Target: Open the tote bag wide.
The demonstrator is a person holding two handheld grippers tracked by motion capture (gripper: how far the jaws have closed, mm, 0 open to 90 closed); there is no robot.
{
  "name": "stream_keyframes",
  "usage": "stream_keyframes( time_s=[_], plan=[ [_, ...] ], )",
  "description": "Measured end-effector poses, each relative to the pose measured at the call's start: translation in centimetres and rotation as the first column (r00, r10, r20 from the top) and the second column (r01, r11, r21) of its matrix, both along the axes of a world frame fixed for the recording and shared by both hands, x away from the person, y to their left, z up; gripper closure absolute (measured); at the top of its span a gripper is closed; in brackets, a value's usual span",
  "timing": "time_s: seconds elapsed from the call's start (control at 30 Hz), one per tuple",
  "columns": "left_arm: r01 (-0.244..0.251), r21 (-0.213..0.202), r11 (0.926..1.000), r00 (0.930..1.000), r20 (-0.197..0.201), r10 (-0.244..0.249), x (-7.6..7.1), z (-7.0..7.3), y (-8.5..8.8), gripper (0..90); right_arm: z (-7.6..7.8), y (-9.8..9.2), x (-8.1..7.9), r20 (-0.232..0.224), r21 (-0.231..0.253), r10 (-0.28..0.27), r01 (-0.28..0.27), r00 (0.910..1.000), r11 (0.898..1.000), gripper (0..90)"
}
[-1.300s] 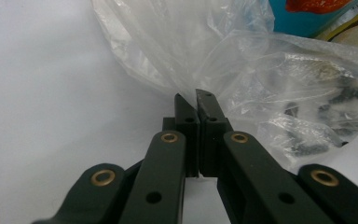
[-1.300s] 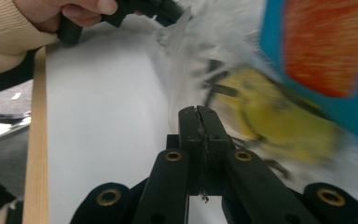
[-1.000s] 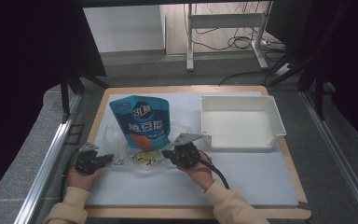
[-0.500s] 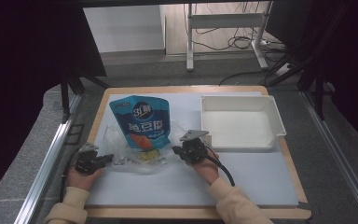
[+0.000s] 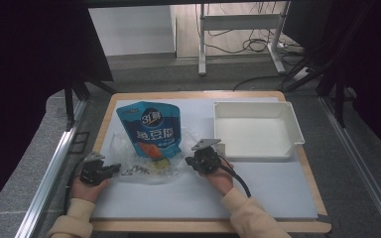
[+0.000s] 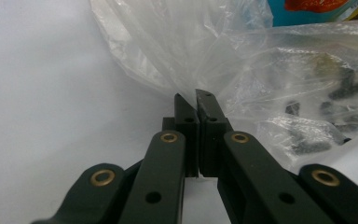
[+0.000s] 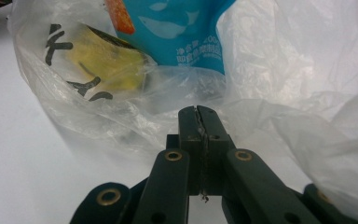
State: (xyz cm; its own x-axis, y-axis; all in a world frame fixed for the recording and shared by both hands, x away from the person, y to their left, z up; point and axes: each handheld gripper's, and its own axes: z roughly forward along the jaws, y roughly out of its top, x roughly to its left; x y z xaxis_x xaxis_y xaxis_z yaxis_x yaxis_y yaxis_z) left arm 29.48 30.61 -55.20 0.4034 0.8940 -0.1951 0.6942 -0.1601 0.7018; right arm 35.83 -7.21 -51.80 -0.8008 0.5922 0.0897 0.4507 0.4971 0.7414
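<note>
A clear plastic bag lies crumpled on the white mat, with small dark parts and a yellow packet inside. A blue snack pouch sticks out of its far side. My left gripper is at the bag's left edge, its jaws shut and pinching the film. At the bag's right edge my right gripper is also shut on a fold of the film. A hand holds each gripper low over the mat.
An empty white tray stands at the right rear of the mat, just behind the right gripper. The mat lies on a wooden board, and a metal rail runs along the left.
My right gripper has shifted a little to the right and lower, drawing the bag's right edge with it. The left gripper has stayed put.
</note>
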Motion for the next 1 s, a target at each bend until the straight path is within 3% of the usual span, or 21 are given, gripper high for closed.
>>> stream_keyframes(
  time_s=[0.23, 0.4, 0.57, 0.73, 1.0],
  plan=[
    [0.000, 0.001, 1.0000, 1.0000, 0.001, 0.000, 0.0, 0.0, 0.0, 88.8, 0.0, -0.1, 0.0, 0.001, -0.002, -0.004, 0.004, 1.0000, 1.000, 88.7],
    [0.001, 0.001, 1.0000, 1.0000, 0.000, -0.001, 0.0, 0.0, 0.0, 88.8, 1.3, -0.1, -0.4, 0.043, 0.030, -0.003, 0.002, 0.9991, 1.000, 88.7],
    [0.001, 0.001, 1.0000, 1.0000, 0.001, -0.001, 0.0, 0.0, 0.0, 88.8, 2.1, -0.1, -0.6, 0.054, 0.062, -0.003, 0.000, 0.9985, 0.998, 88.7],
    [-0.003, -0.003, 1.0000, 1.0000, 0.002, 0.003, 0.0, 0.0, -0.1, 88.7, 4.2, 0.3, -0.6, 0.078, 0.133, 0.002, -0.013, 0.9970, 0.991, 88.8],
    [0.000, -0.001, 1.0000, 1.0000, 0.004, 0.000, 0.0, 0.0, -0.1, 88.7, 5.8, 1.7, 0.7, 0.102, 0.148, 0.002, -0.017, 0.9947, 0.989, 88.7]
  ],
)
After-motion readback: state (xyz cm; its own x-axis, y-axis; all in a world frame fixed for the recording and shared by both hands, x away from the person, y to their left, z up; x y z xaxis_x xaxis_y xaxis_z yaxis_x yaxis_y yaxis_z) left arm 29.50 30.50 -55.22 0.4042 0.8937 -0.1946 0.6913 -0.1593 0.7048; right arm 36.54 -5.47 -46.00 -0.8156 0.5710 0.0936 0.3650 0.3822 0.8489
